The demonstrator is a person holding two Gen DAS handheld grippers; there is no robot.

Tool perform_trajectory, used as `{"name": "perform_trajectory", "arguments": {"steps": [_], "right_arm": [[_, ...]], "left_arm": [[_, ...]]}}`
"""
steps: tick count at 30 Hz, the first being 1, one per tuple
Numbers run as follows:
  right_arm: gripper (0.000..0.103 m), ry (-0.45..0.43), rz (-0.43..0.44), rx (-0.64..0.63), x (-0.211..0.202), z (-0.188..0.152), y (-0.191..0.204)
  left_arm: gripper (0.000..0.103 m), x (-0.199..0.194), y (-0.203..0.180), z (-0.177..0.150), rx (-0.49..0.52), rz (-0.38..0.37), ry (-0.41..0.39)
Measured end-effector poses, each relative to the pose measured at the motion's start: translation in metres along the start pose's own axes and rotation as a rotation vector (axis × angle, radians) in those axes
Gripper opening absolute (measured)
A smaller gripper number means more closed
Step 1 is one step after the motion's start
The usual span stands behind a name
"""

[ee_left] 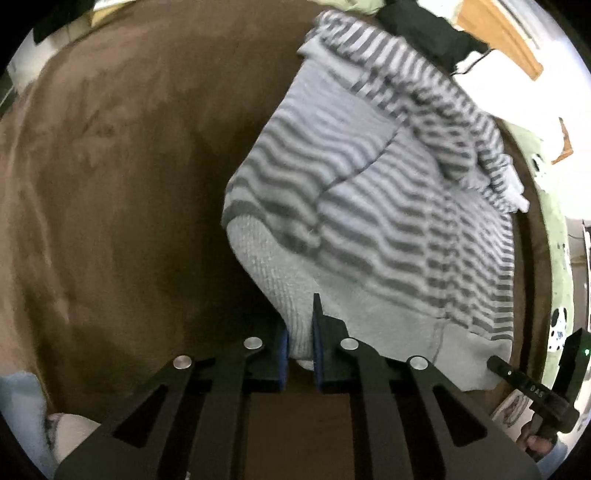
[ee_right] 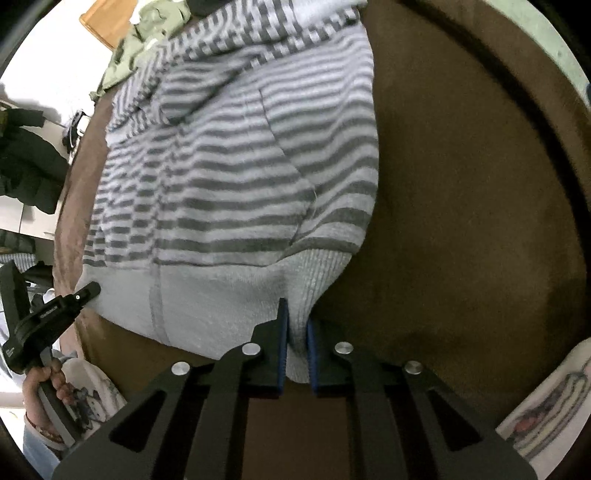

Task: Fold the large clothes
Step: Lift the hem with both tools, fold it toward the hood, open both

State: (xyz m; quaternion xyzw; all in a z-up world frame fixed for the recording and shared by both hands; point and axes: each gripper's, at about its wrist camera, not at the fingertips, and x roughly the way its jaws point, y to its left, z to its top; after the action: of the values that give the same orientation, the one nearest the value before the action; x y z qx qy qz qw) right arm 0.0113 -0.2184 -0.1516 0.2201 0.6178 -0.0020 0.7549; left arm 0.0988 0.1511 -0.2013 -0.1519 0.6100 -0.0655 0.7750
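Observation:
A grey striped hooded sweater (ee_left: 369,177) lies spread on a brown bed cover (ee_left: 110,184), its plain ribbed hem nearest to me. My left gripper (ee_left: 299,339) is shut on the hem's left corner, the knit pinched between its blue pads. In the right wrist view the same sweater (ee_right: 229,166) fills the middle, and my right gripper (ee_right: 295,343) is shut on the hem's right corner. Each gripper also shows in the other's view: the right gripper (ee_left: 532,387) at the lower right, the left gripper (ee_right: 55,310) at the lower left, held by a hand (ee_right: 44,380).
A black garment (ee_left: 424,33) and pale green cloth (ee_right: 147,40) lie beyond the hood. A dark jacket (ee_right: 29,158) hangs off the bed's left side. A printed white shirt (ee_right: 546,402) shows at the lower right. Bare brown cover (ee_right: 480,184) stretches beside the sweater.

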Motion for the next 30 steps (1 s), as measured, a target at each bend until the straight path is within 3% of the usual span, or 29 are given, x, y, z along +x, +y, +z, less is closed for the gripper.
{"name": "perform_trajectory", "arguments": {"steps": [10,21,30], "right_arm": [[0.009,-0.152,0.043,0.019,-0.046,0.007,0.003],[0.009,-0.305,0.063,-0.038,-0.094,0.031,0.022],[0.009,-0.431,0.065,-0.066,-0.137,0.069,0.039]], "left_arm": [[0.013,-0.034,0.004,0.013,-0.038,-0.084,-0.125],[0.013,-0.078,-0.027,0.044,0.012,-0.081,-0.283],[0.013,-0.119,-0.061,0.084,0.059,-0.091,-0.41]]}}
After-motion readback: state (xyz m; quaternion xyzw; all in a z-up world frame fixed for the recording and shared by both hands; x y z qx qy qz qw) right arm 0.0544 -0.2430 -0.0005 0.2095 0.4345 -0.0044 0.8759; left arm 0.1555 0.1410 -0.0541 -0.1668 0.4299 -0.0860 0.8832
